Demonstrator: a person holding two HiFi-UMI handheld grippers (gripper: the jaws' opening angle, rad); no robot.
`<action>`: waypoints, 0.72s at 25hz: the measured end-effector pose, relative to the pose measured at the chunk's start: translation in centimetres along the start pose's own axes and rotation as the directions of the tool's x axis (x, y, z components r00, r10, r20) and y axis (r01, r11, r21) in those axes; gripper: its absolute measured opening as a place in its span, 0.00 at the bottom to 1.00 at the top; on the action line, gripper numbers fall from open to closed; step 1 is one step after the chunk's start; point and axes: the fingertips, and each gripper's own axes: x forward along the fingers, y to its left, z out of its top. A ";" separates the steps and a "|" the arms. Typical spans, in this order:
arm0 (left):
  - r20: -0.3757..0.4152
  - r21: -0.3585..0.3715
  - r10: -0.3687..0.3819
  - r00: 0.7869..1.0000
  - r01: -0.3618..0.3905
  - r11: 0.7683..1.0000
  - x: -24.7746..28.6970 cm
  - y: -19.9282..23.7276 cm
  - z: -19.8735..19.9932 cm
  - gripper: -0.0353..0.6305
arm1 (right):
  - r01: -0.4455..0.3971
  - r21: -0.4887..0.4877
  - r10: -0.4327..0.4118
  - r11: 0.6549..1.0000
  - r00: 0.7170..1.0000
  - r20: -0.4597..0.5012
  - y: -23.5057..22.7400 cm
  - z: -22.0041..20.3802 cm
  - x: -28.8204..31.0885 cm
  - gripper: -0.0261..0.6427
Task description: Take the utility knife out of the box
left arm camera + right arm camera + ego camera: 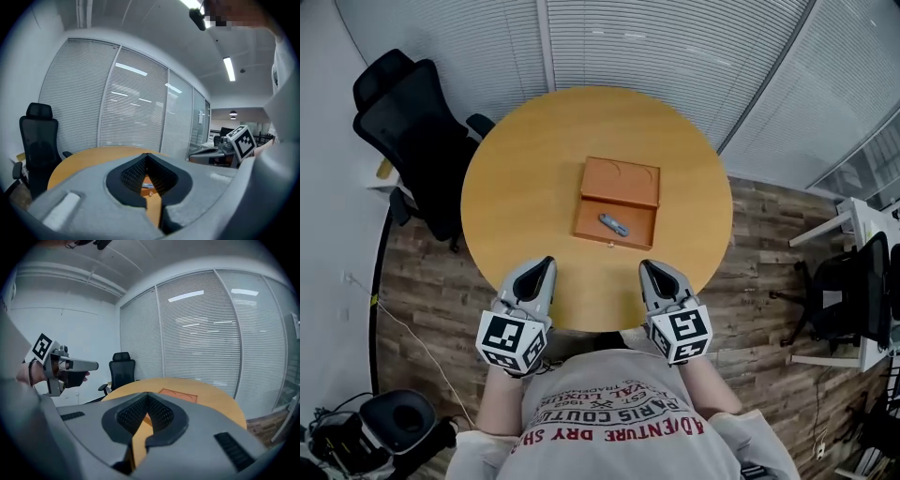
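Two grippers: left gripper (pixel 546 264) and right gripper (pixel 648 268), both with fingers closed together, holding nothing.
Utility knife (pixel 614 225): ahead of both fingertips, between them, well apart, inside the open box (pixel 621 180).
Box place: on the round table (pixel 516 197).

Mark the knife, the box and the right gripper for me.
knife (pixel 614 225): head view, middle of its body.
box (pixel 621 181): head view, inside of the open lid.
right gripper (pixel 648 266): head view, where its closed tips meet.

Grey utility knife (pixel 614 225), lying diag. in open orange box (pixel 639 223)
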 end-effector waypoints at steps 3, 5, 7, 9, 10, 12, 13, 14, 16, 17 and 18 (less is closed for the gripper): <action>0.007 -0.005 0.040 0.999 -0.040 0.999 3.1 0.6 0.9 0.05 | -0.044 0.000 0.044 0.999 0.999 -0.009 -2.7 0.8 2.4 0.05; 0.003 -0.019 0.070 0.998 -0.070 0.997 4.7 1.4 0.7 0.05 | -0.070 -0.003 0.070 0.998 0.997 -0.024 -4.0 0.7 4.1 0.05; -0.009 -0.035 0.088 0.996 -0.089 0.995 6.2 2.2 0.2 0.05 | -0.085 -0.006 0.084 0.996 0.995 -0.044 -5.0 0.3 5.7 0.05; -0.022 -0.044 0.092 0.996 -0.093 0.995 7.5 2.7 -0.2 0.05 | -0.096 -0.004 0.095 0.995 0.993 -0.070 -5.8 0.0 7.3 0.05; -0.028 -0.045 0.087 0.996 -0.089 0.995 8.0 2.9 -0.3 0.05 | -0.102 -0.002 0.102 0.995 0.991 -0.087 -6.0 -0.2 7.9 0.05; -0.037 -0.046 0.074 0.997 -0.076 0.996 8.9 3.2 -0.4 0.05 | -0.118 0.000 0.117 0.993 0.985 -0.129 -6.0 -0.6 9.2 0.05; -0.041 -0.048 0.068 0.997 -0.070 0.996 9.3 3.5 -0.5 0.05 | -0.125 -0.002 0.124 0.992 0.981 -0.150 -5.9 -0.8 9.8 0.05; -0.046 -0.053 0.061 0.997 -0.063 0.997 9.8 3.9 -0.5 0.05 | -0.132 -0.003 0.129 0.991 0.977 -0.167 -5.8 -1.0 10.4 0.05; -0.055 -0.064 0.046 0.997 -0.050 0.997 10.6 4.8 -0.6 0.05 | -0.145 0.003 0.143 0.989 0.969 -0.199 -5.4 -1.3 11.7 0.05; -0.060 -0.066 0.038 0.997 -0.042 0.997 10.9 5.2 -0.7 0.05 | -0.153 0.009 0.151 0.988 0.964 -0.218 -5.2 -1.6 12.5 0.05; -0.067 -0.065 0.030 0.997 -0.034 0.997 11.3 5.6 -0.7 0.05 | -0.162 0.013 0.160 0.987 0.958 -0.240 -5.0 -2.1 13.3 0.05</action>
